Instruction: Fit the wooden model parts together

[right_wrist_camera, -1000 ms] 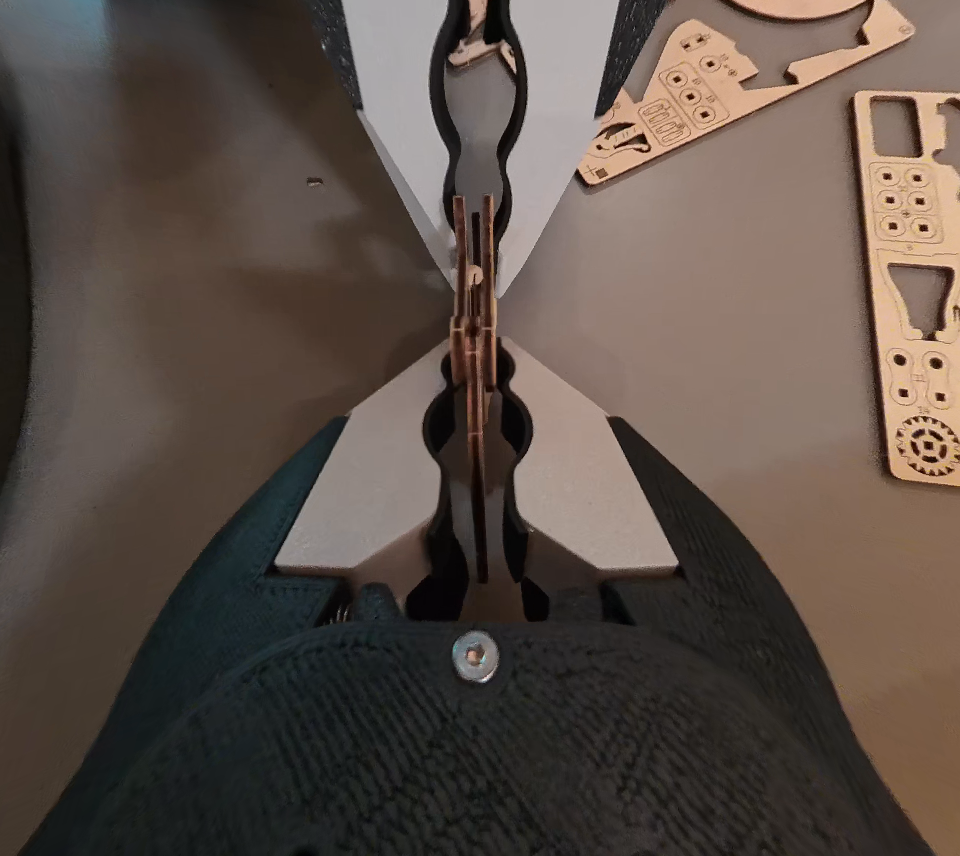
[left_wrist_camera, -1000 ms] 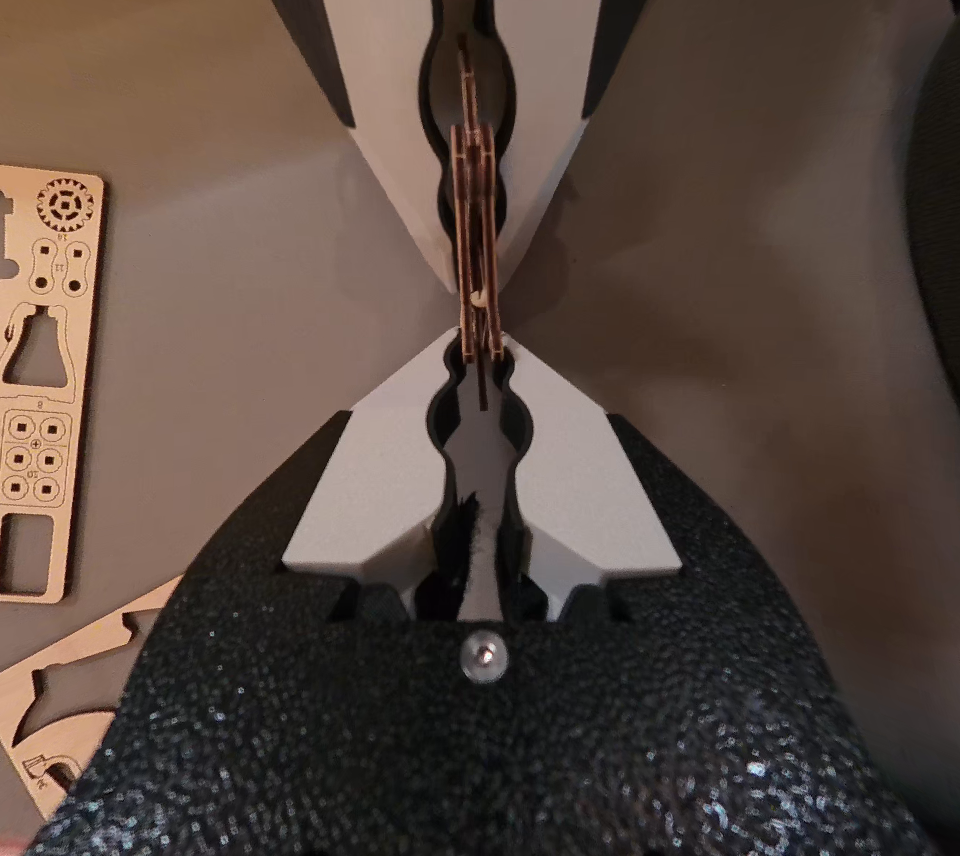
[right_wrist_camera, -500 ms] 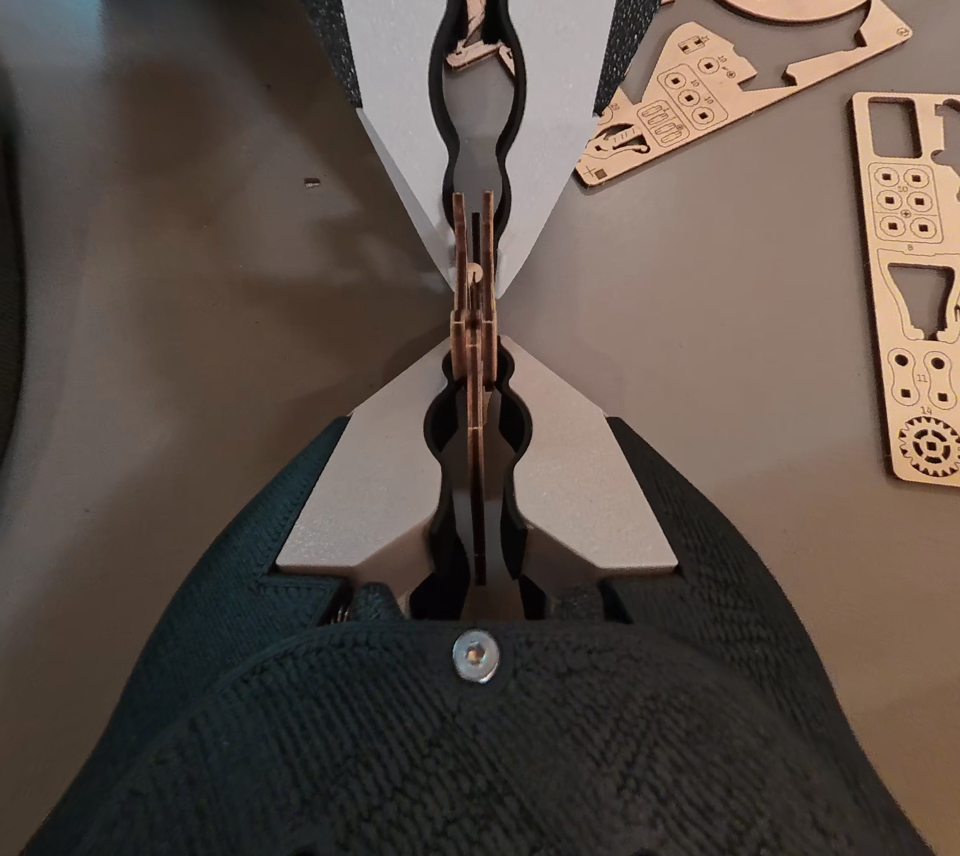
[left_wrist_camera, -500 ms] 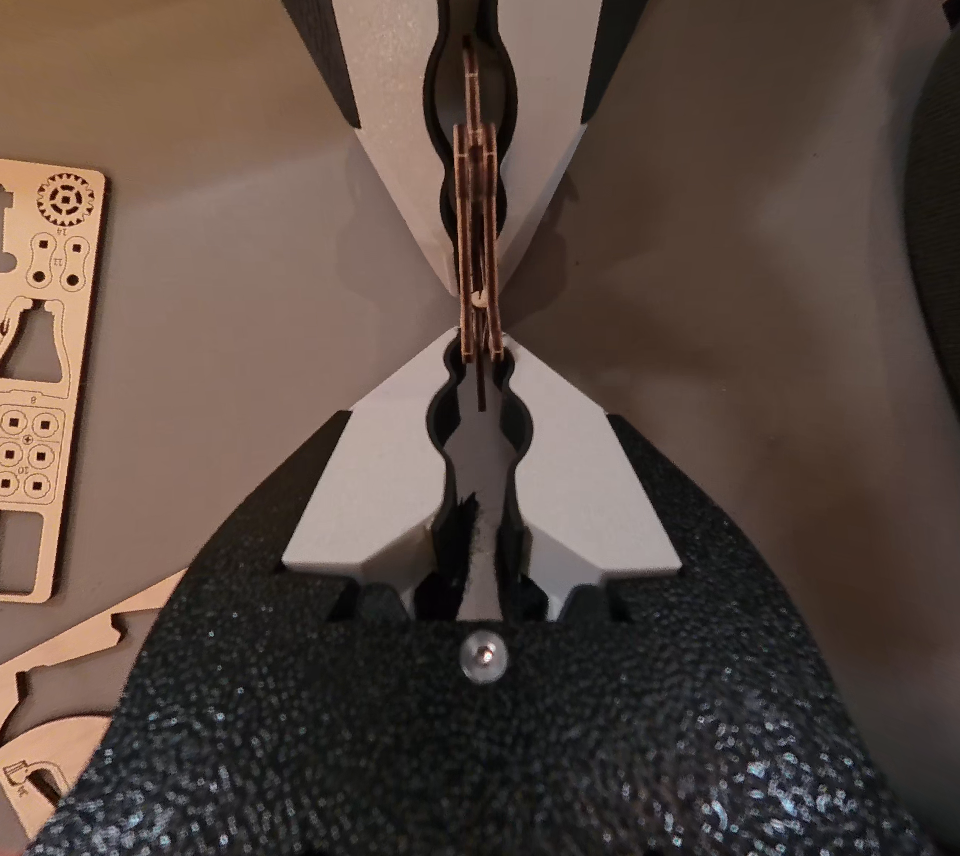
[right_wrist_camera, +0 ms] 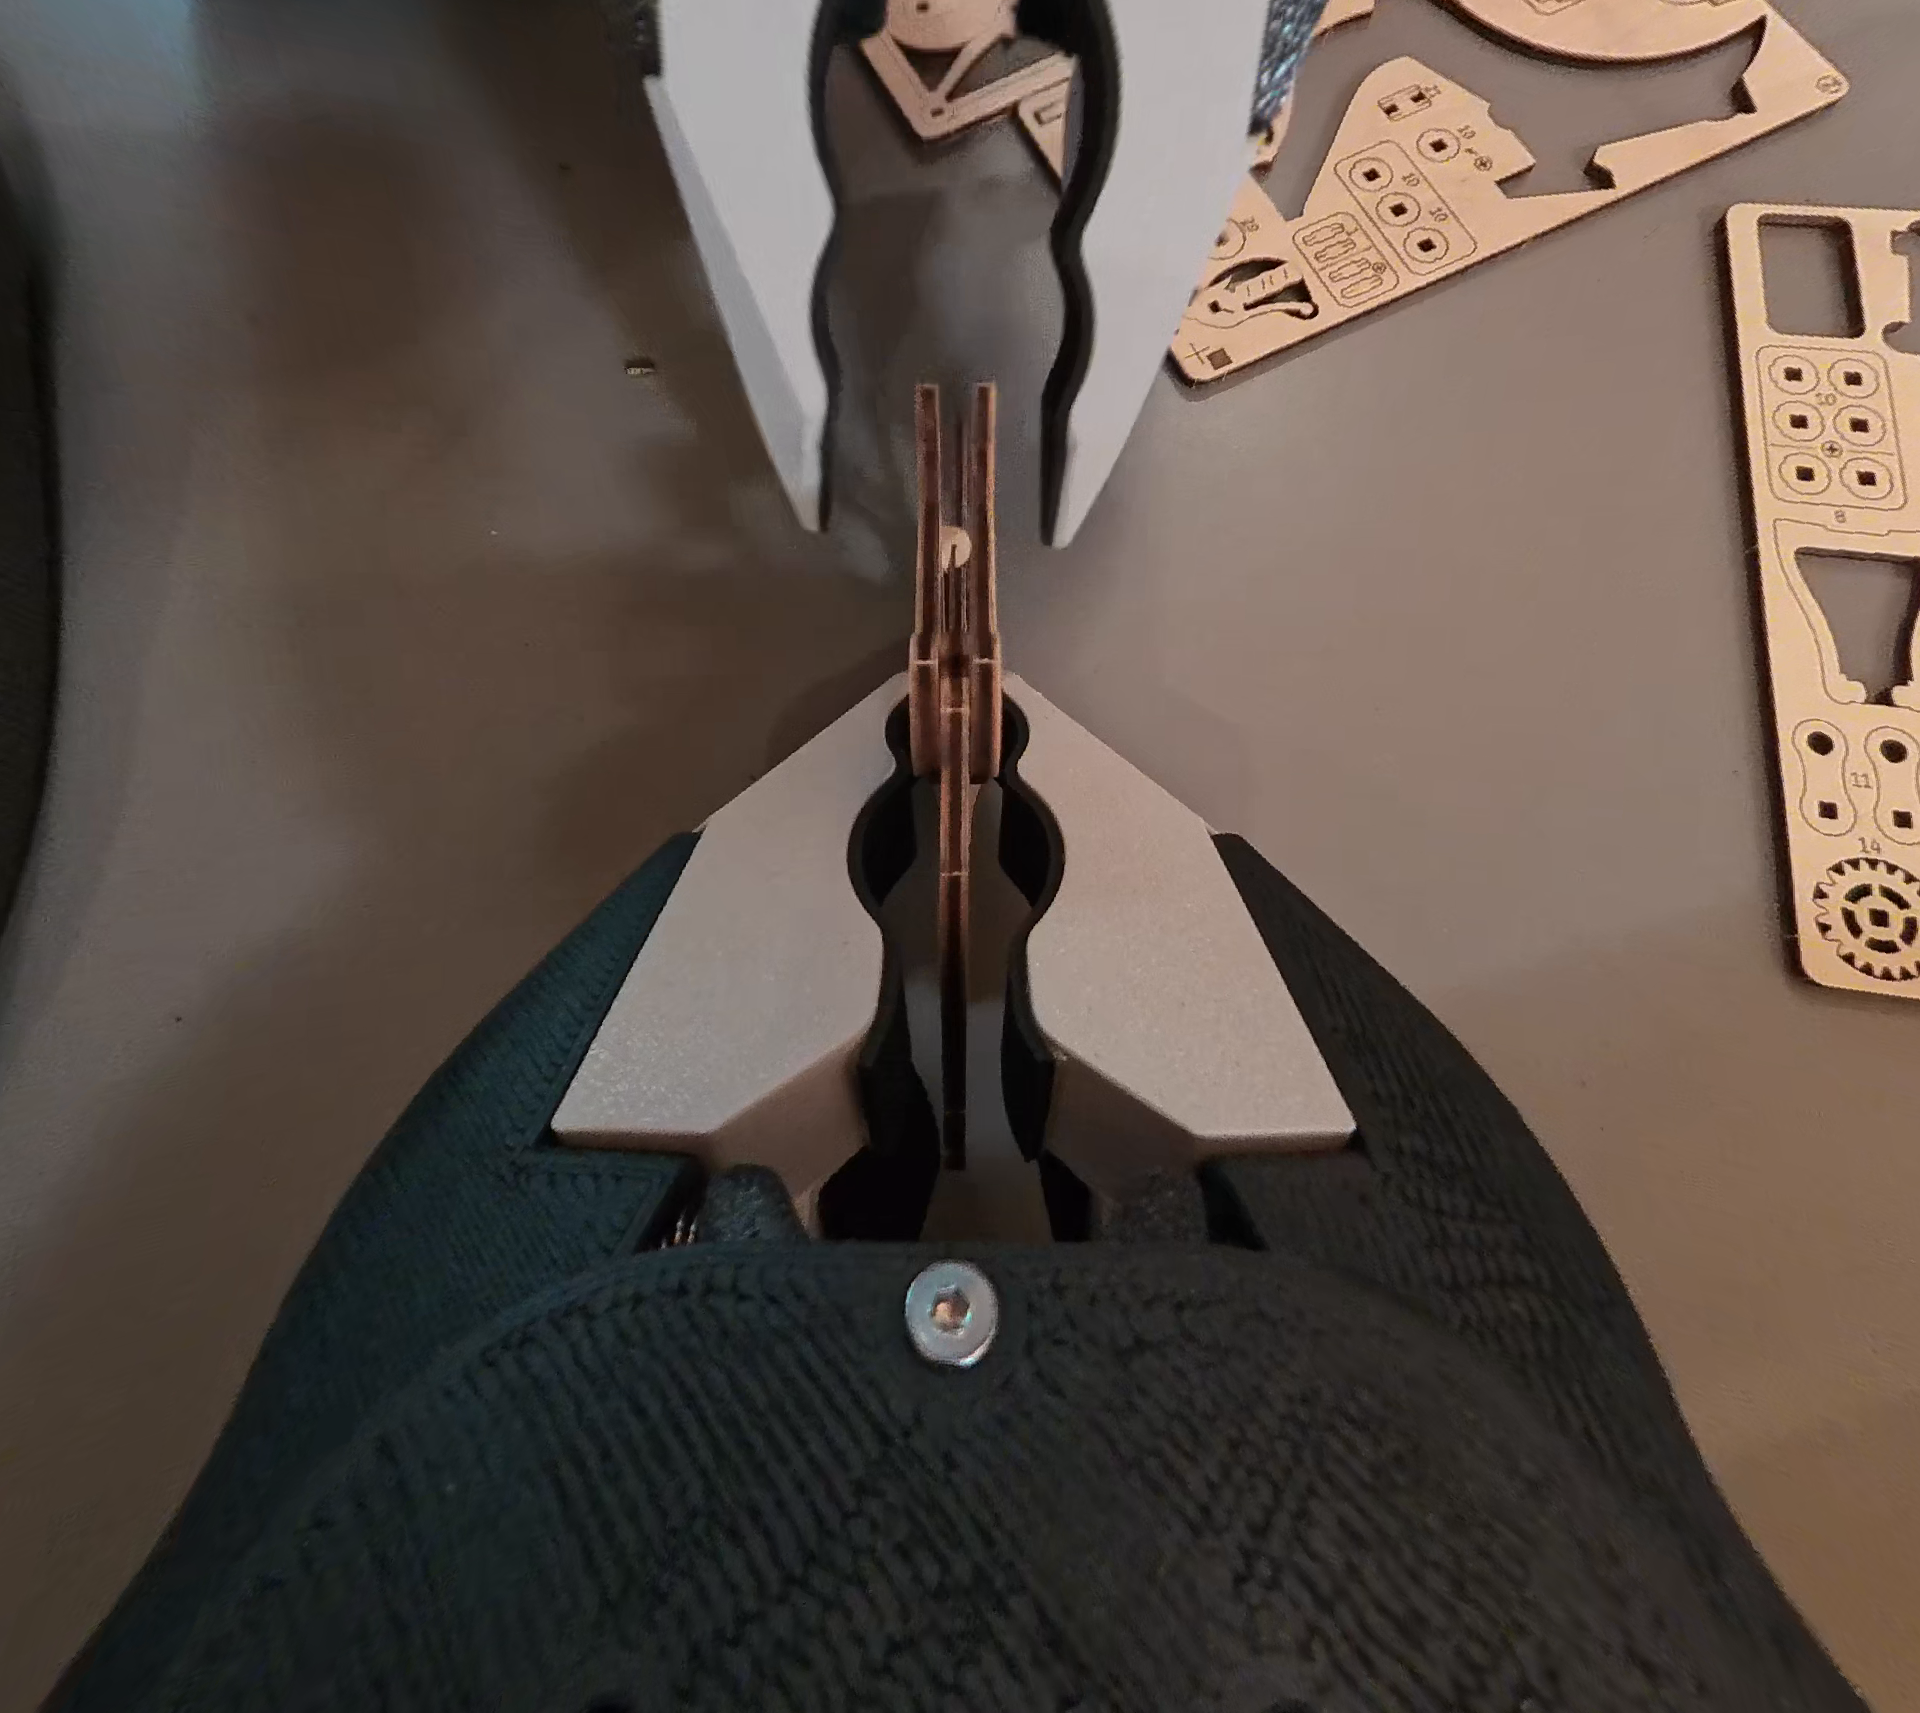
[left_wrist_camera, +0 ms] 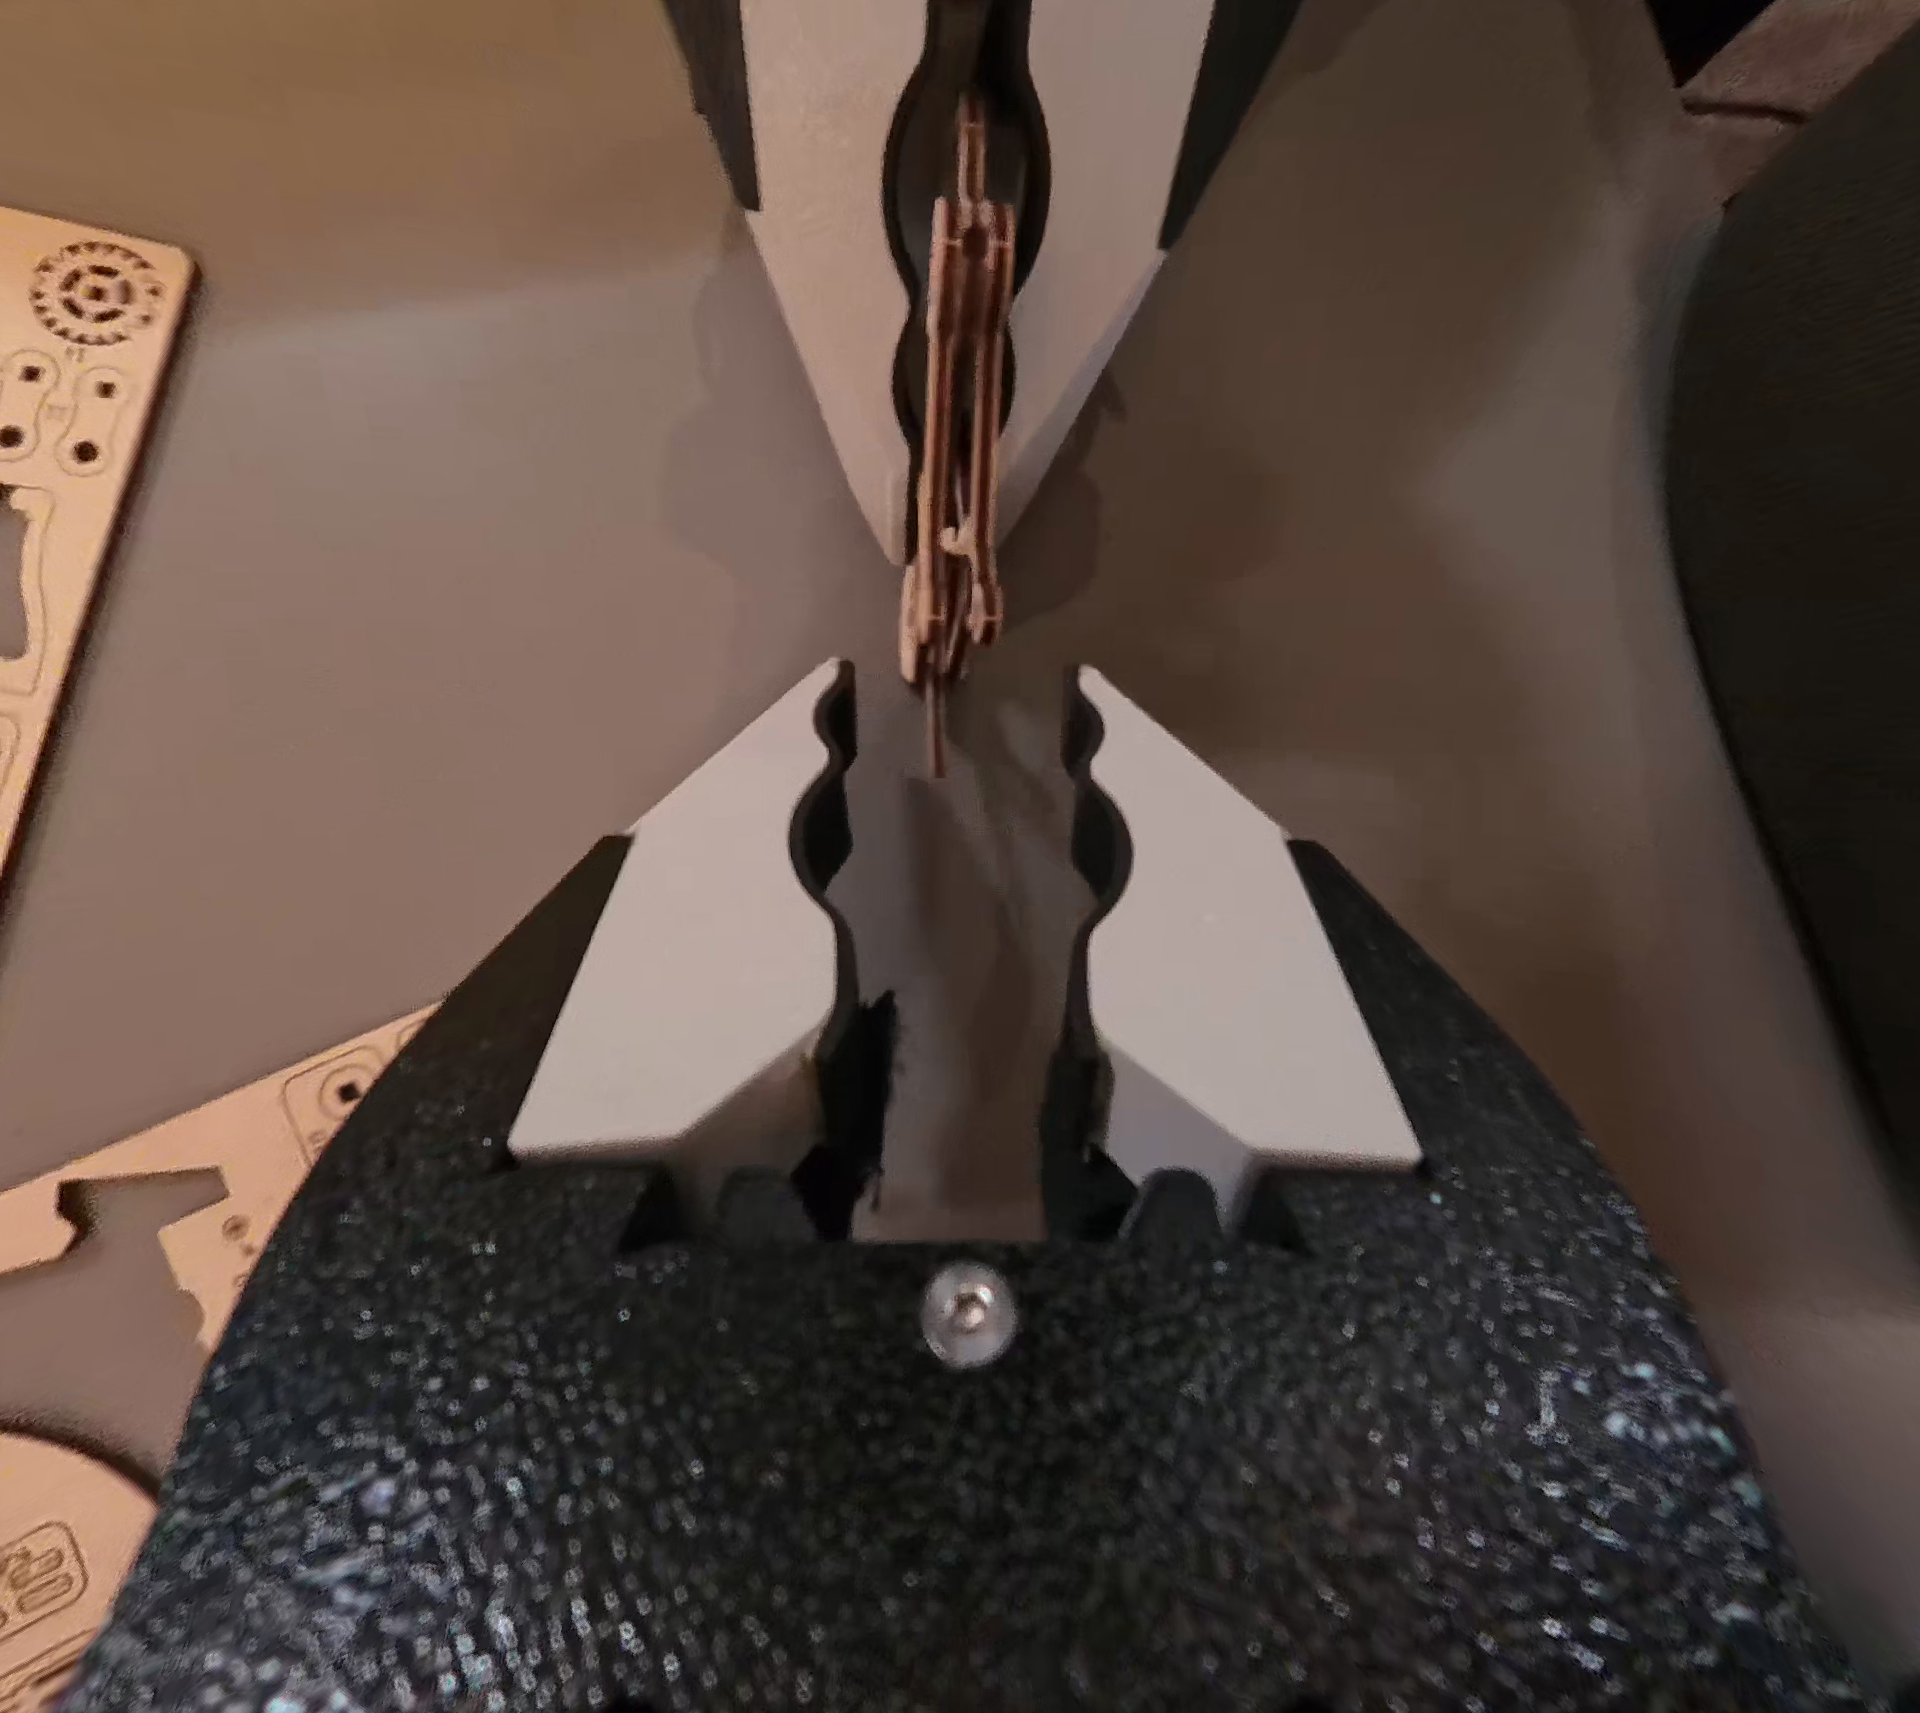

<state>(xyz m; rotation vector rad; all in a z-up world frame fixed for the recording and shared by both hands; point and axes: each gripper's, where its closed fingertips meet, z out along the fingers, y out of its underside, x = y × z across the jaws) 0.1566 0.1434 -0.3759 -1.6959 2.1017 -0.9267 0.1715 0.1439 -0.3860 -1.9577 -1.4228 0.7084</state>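
Observation:
A thin wooden model assembly [right_wrist_camera: 954, 583] of several flat layers stands on edge between the two grippers, above the grey table [right_wrist_camera: 416, 624]. My right gripper [right_wrist_camera: 956, 713] is shut on its near end. In the left wrist view the assembly [left_wrist_camera: 961, 416] sticks out of my right gripper [left_wrist_camera: 956, 546] at the top. My left gripper [left_wrist_camera: 961, 687] is open, its jaws standing apart on either side of the assembly's tip without touching it. The left gripper also shows in the right wrist view [right_wrist_camera: 935, 531], open around the far end.
Laser-cut wooden part sheets lie on the table: one at the right [right_wrist_camera: 1829, 624] and others at the upper right [right_wrist_camera: 1507, 105] in the right wrist view, and at the left [left_wrist_camera: 83, 437] and lower left [left_wrist_camera: 260, 1144] in the left wrist view. A dark rounded object [left_wrist_camera: 1818, 624] stands at the right. Both grippers' tips are close together, under 4 cm apart. The dark rounded object [left_wrist_camera: 1818, 624] is about 20 cm from both grippers' fingertips.
My left gripper has opened and let go of the assembly, and has drawn back a little. My right gripper still holds the assembly.

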